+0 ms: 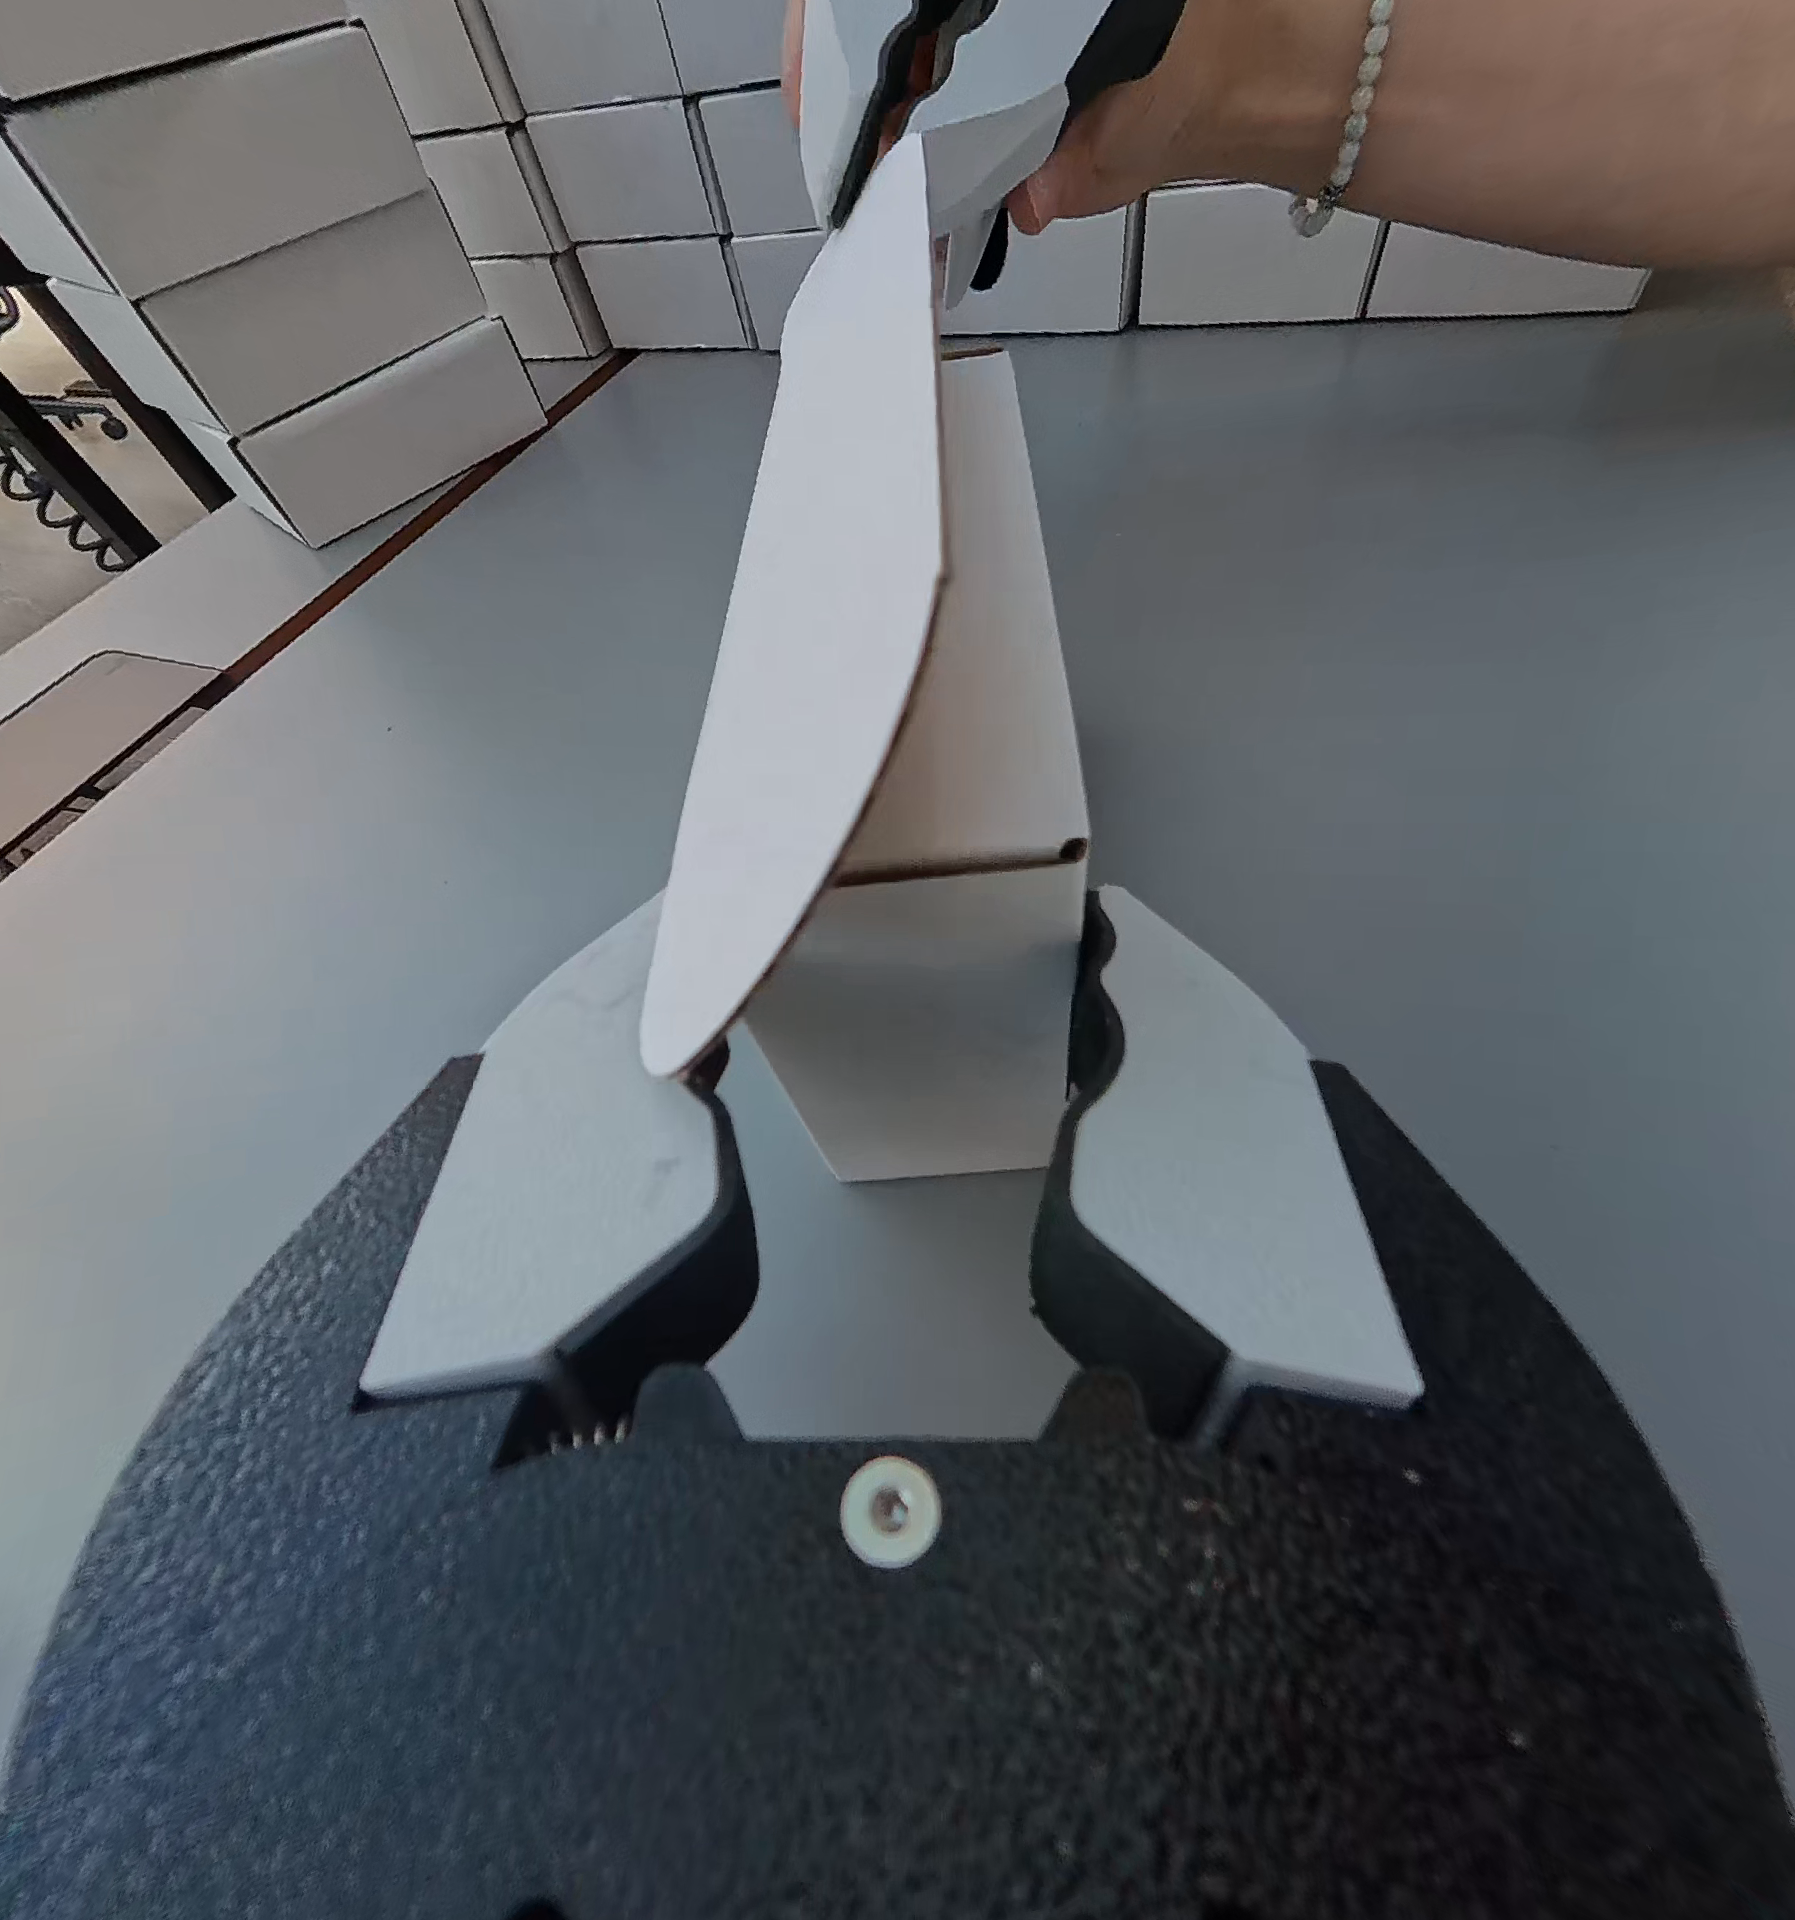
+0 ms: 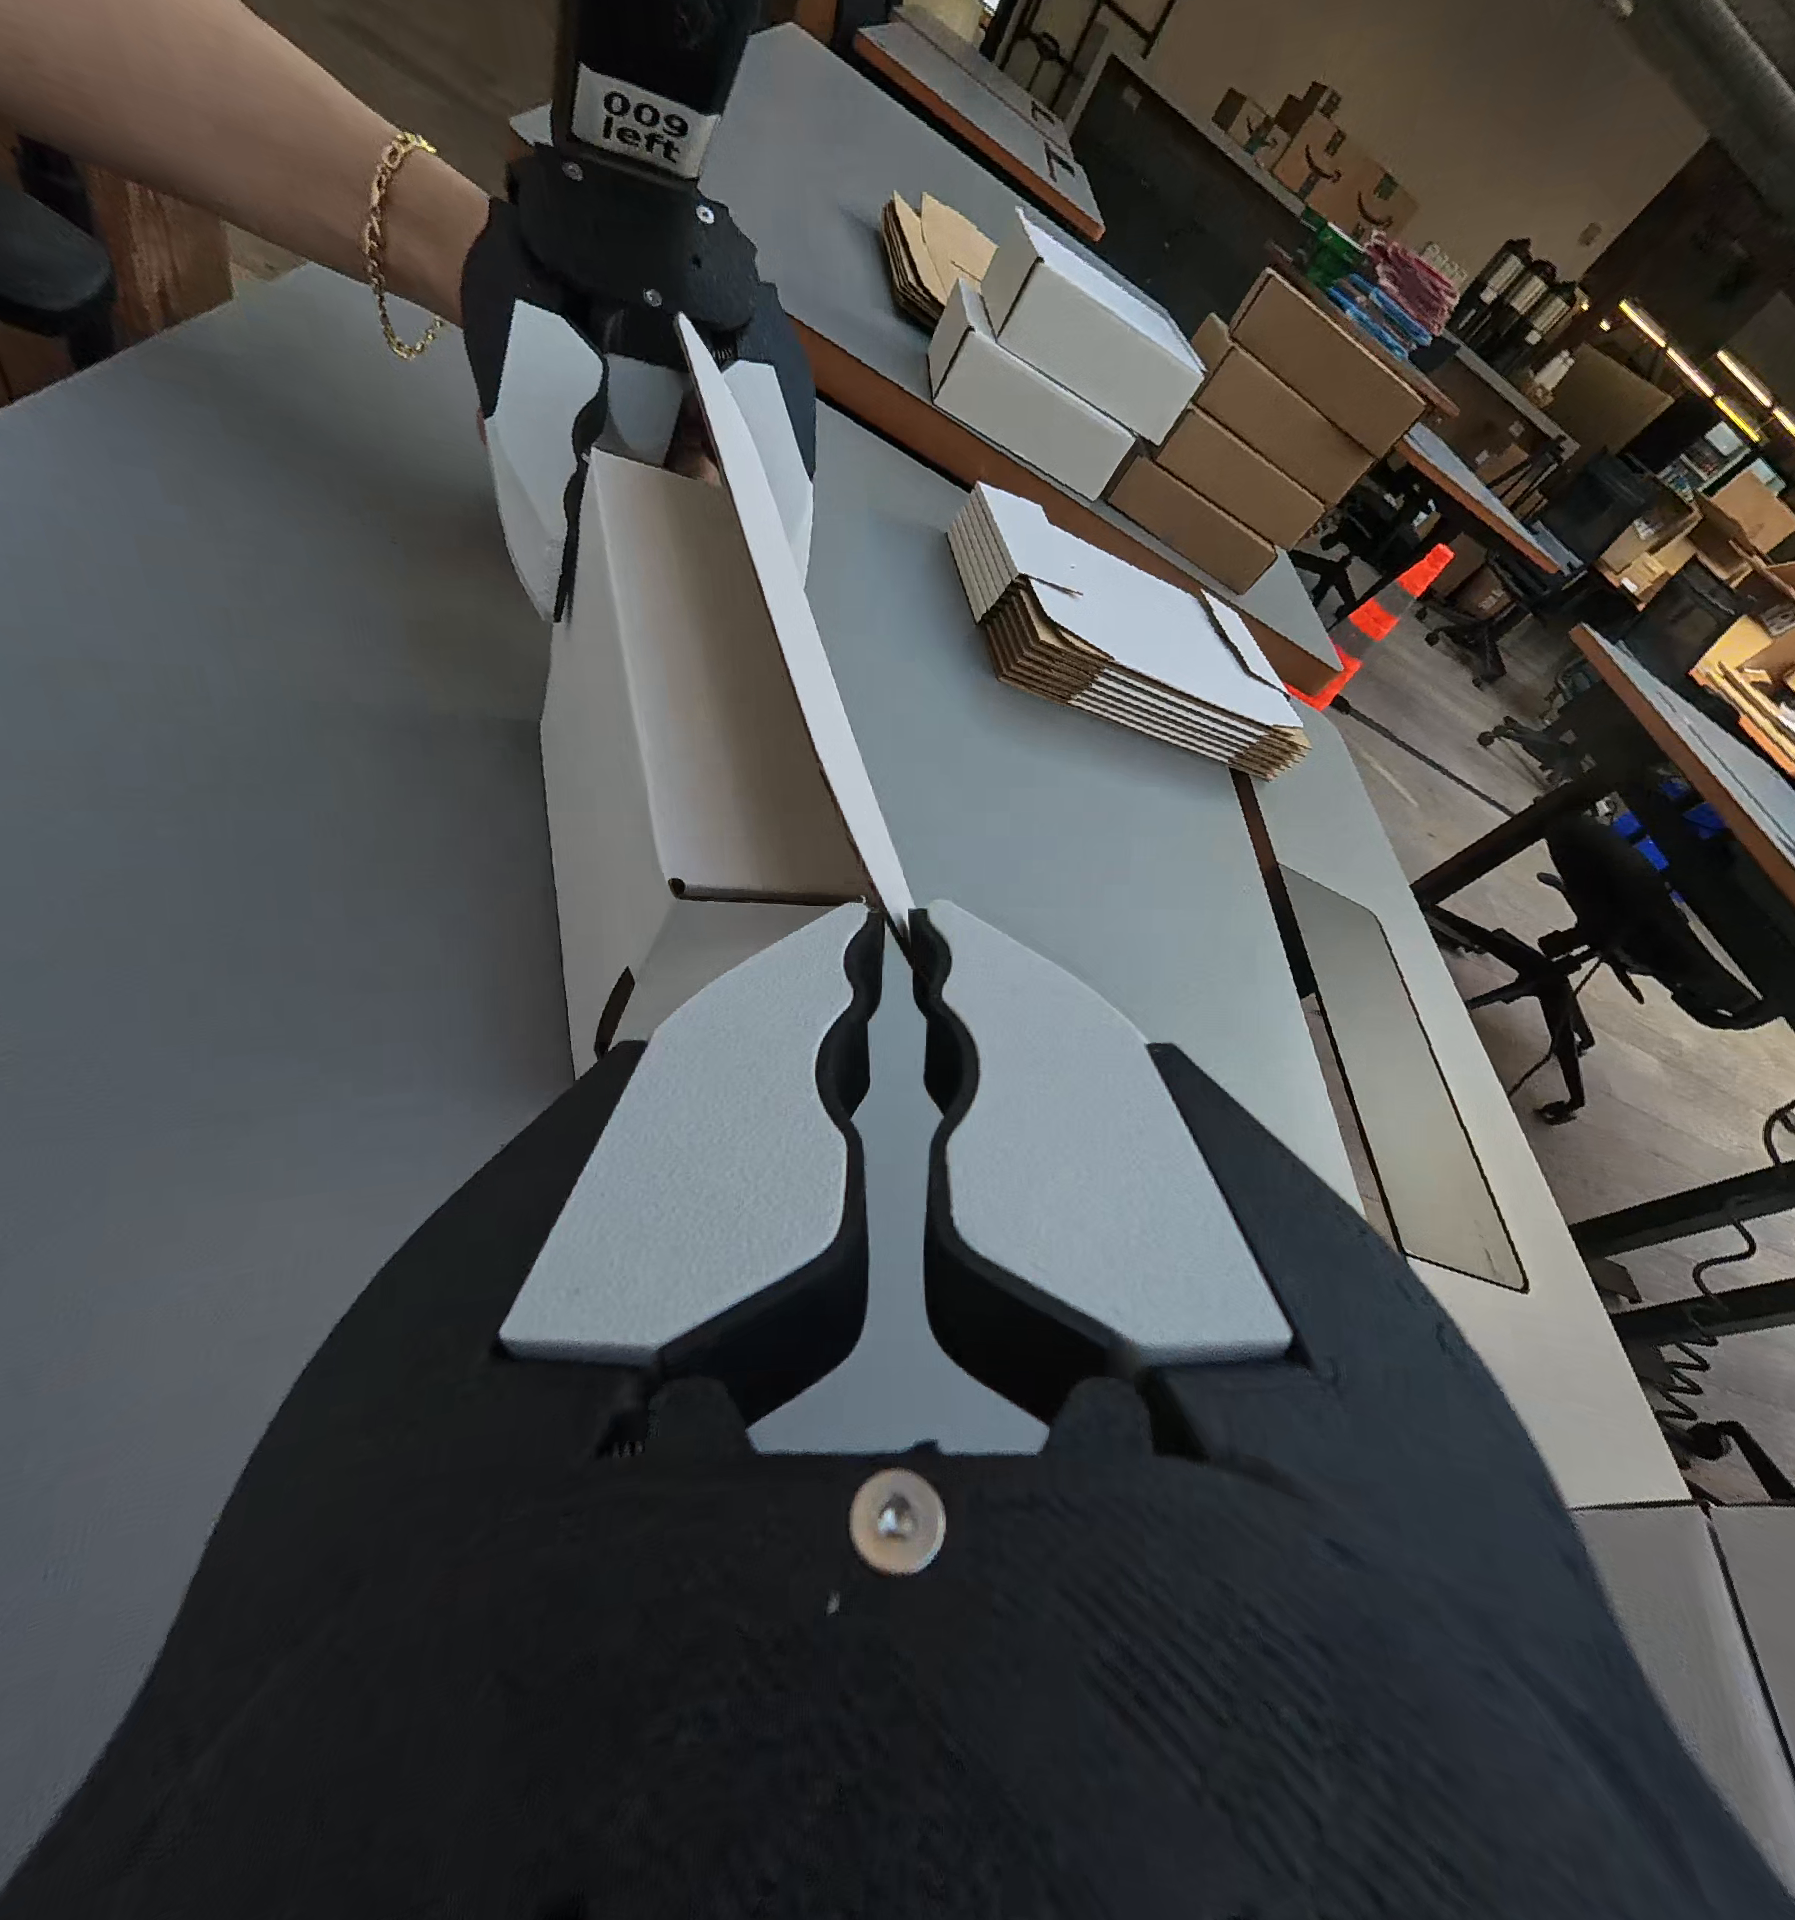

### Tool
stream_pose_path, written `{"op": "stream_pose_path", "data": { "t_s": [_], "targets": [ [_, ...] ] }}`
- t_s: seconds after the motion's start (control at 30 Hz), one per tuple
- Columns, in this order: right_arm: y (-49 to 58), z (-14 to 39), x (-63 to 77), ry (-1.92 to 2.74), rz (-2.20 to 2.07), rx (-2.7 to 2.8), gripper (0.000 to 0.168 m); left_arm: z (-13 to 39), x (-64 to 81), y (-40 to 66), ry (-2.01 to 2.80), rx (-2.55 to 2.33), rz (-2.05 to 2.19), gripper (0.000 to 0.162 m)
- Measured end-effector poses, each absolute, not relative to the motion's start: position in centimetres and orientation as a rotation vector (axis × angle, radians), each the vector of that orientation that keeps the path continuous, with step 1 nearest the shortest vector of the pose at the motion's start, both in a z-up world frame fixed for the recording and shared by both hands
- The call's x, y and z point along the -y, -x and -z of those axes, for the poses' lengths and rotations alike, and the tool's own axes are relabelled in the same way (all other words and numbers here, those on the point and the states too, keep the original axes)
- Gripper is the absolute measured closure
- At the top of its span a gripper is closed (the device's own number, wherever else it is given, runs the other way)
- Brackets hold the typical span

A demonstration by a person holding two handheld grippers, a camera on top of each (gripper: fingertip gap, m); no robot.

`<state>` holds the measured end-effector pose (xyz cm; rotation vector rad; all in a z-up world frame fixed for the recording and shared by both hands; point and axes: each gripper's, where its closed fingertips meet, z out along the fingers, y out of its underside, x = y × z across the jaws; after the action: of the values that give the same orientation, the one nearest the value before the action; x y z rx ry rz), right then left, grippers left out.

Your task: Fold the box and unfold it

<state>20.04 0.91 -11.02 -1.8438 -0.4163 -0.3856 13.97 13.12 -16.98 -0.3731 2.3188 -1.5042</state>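
Note:
A long white cardboard box (image 1: 976, 727) lies on the grey table (image 1: 1444, 779), running away from me. Its lid flap (image 1: 820, 675) stands raised along the left side. My left gripper (image 1: 903, 935) is open and straddles the box's near end, with the right finger (image 1: 1163, 1039) against the side wall. My right gripper (image 2: 898, 925) is shut on the edge of the lid flap (image 2: 810, 623) at the other end of the box (image 2: 664, 707). It also shows at the top of the left wrist view (image 1: 893, 135). The left gripper shows far off in the right wrist view (image 2: 644, 447).
Stacked folded white boxes (image 1: 301, 260) line the back and left of the table. A pile of flat box blanks (image 2: 1132, 644) lies right of the box, with folded white and brown boxes (image 2: 1132, 384) behind it. The table edge (image 2: 1392, 1039) drops to chairs and floor.

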Motion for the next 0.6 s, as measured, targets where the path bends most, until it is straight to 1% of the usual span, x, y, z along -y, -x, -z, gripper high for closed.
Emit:
{"op": "stream_pose_path", "data": {
  "t_s": [0.2,0.47,0.6],
  "targets": [
    [-20.4,10.6,-1.0,1.839,0.197,0.261,0.164,17.1,-13.2,-14.1,0.371,-2.372,1.49,0.097],
    [-21.4,9.5,-1.7,1.761,-0.321,-0.236,0.165,17.4,-13.6,-14.4,0.482,-2.425,1.384,0.098],
    [-21.8,9.8,-1.8,1.763,-0.359,-0.392,0.165,17.5,-13.5,-14.7,0.557,-2.421,1.344,0.098]
  ]
}}
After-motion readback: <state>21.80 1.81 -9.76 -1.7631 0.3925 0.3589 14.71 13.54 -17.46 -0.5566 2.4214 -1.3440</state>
